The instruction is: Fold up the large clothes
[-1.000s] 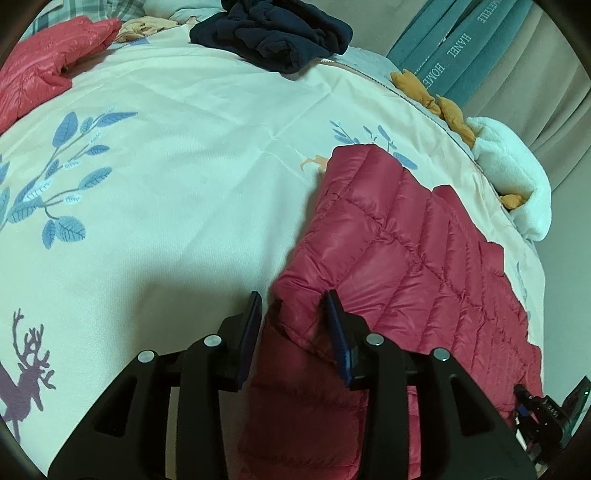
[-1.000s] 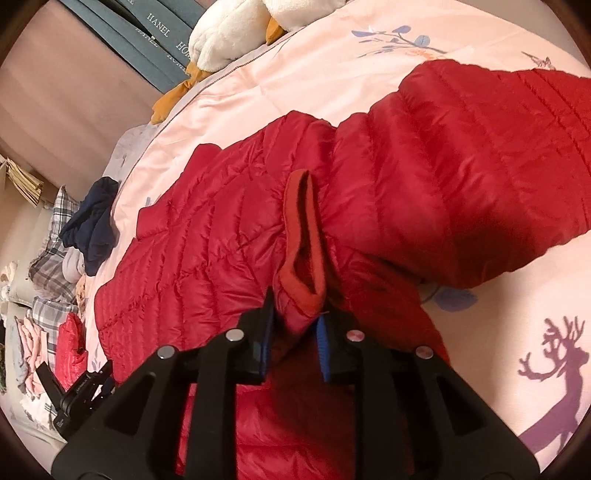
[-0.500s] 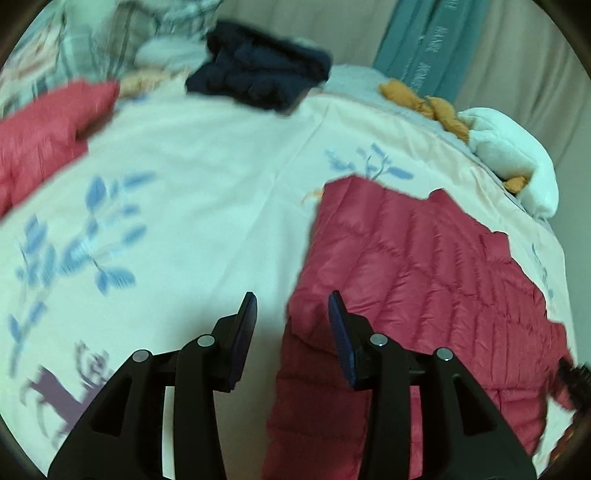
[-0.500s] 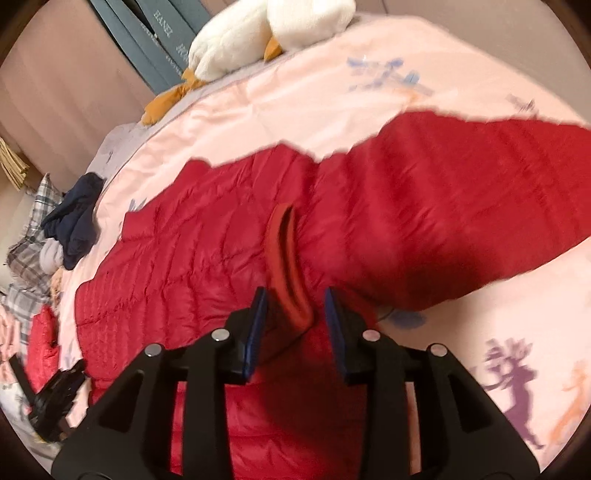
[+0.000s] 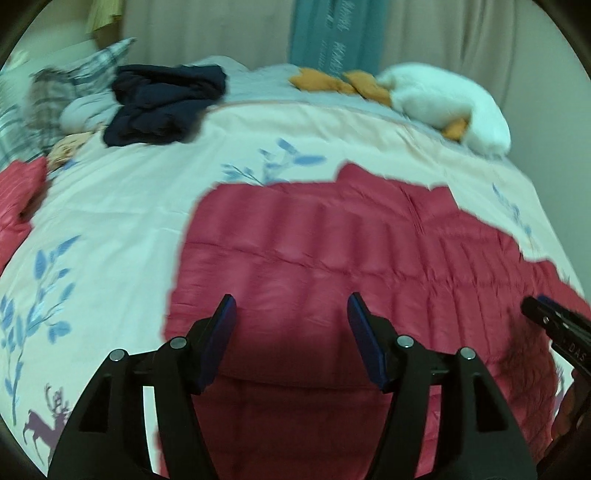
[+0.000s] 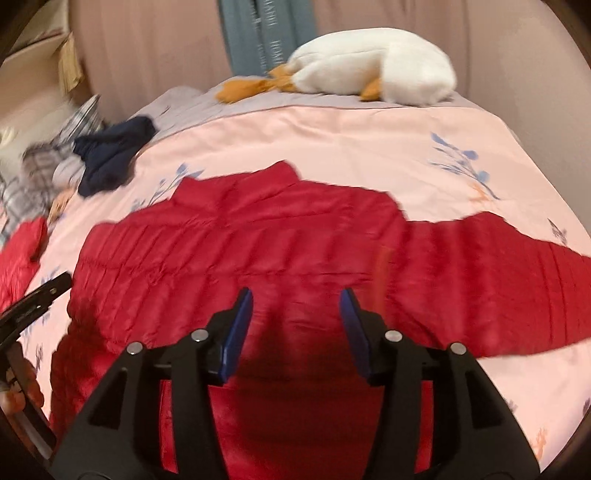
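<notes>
— Bed (image 5: 122,206) under a pale pink duvet printed with blue leaves and a purple deer, beige curtain behind. Far left: plaid pillow (image 5: 48,99), badly blurred; corner of a second red quilted garment (image 5: 18,199), cut off by the frame edge.

— And next along?

— Crumpled navy garment (image 5: 162,103), soft and shapeless, near the head of the bed. Then a teal hanging cloth (image 5: 332,33) with lettering too smeared to read.

— Middle?

— Red down jacket (image 5: 332,243), shiny, stitched in puffy horizontal channels, spread flat across the duvet. Near hem hidden behind both tools. Collar peak pointing toward the far side, seen from the right wrist view (image 6: 284,173). One sleeve (image 6: 517,280) stretched out to the right, end cut off.

— Tongs?

— Left tongs (image 5: 291,317) spread wide, blue pads (image 5: 221,332) apart, nothing between, hovering over the jacket's left part. Right tongs (image 6: 295,314) likewise wide and empty, above the jacket's middle. Contact with the fabric impossible to tell.

— Far right?

— White plush goose (image 6: 373,66) with orange feet, lying near the far edge of the bed, well apart from the jacket. Whole scene motion-blurred.
</notes>
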`<state>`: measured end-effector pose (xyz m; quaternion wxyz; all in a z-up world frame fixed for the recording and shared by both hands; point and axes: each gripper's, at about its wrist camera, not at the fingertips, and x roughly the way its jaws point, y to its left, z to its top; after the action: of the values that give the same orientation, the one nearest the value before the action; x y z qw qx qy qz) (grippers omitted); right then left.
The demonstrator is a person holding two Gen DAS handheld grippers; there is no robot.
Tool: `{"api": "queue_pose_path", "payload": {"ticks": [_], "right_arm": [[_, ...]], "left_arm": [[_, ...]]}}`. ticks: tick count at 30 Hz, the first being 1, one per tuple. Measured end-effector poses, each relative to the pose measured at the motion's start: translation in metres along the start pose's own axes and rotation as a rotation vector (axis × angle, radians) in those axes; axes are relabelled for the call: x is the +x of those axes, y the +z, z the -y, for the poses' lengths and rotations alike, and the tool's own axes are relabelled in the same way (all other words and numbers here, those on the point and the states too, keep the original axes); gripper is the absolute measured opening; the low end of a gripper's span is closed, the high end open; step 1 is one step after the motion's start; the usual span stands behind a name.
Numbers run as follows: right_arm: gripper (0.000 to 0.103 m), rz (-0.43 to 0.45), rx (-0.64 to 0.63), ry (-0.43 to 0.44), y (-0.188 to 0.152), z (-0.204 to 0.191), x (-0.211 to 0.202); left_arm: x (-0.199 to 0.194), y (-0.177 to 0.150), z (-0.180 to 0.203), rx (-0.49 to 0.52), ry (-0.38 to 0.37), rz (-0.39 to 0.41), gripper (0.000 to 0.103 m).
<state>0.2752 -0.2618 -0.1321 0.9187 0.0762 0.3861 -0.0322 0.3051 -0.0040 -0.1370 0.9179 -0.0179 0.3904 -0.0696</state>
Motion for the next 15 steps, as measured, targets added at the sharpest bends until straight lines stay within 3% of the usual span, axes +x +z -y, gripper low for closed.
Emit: {"api": "queue_pose_path", "payload": {"ticks": [5,15], "right_arm": [[0.051,-0.062,-0.012,-0.010,-0.006,-0.004,0.028],[0.056,-0.092,-0.016,0.015,-0.017,0.008,0.042]], "left_arm": [[0.025,-0.009,0.013,0.081,0.053,-0.052,0.063],[0.034,-0.014,0.011,0.097,0.077,-0.080,0.065]]}}
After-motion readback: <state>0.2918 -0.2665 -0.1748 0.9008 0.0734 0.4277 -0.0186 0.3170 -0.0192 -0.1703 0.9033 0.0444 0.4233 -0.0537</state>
